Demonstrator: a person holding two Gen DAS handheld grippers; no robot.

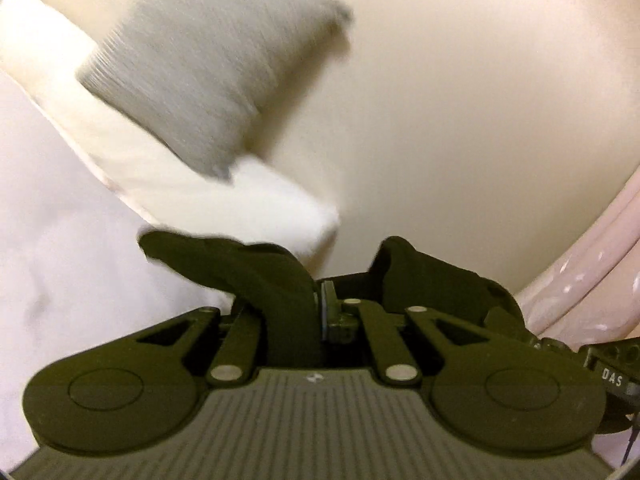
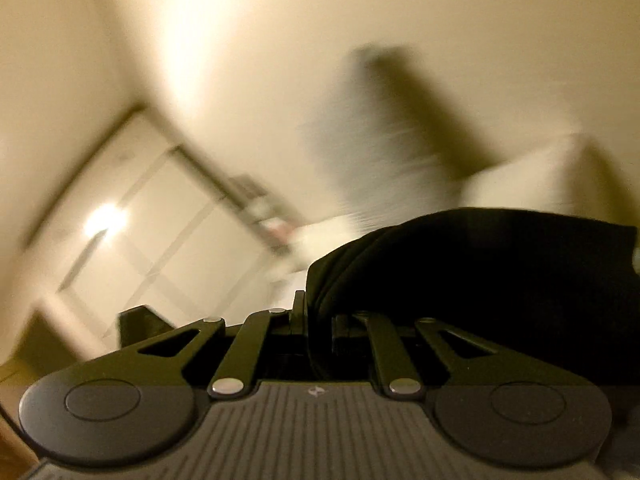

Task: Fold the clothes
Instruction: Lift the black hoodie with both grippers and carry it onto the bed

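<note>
Black garments (image 2: pixel 472 280): one, clamped in tongs
Grey cushions (image 1: pixel 216 68): one, ahead
White pillows (image 1: pixel 132 160): one, ahead-left

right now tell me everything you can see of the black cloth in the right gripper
The black cloth is a dark, soft, matte fabric, bunched into rounded folds. It is pinched between the fingers of the right hand-held gripper and spills over the gripper's right side, hiding that finger. The picture is blurred, so I can't tell which kind of garment it is. The left hand-held gripper also pinches dark fabric, perhaps the same piece.
</note>
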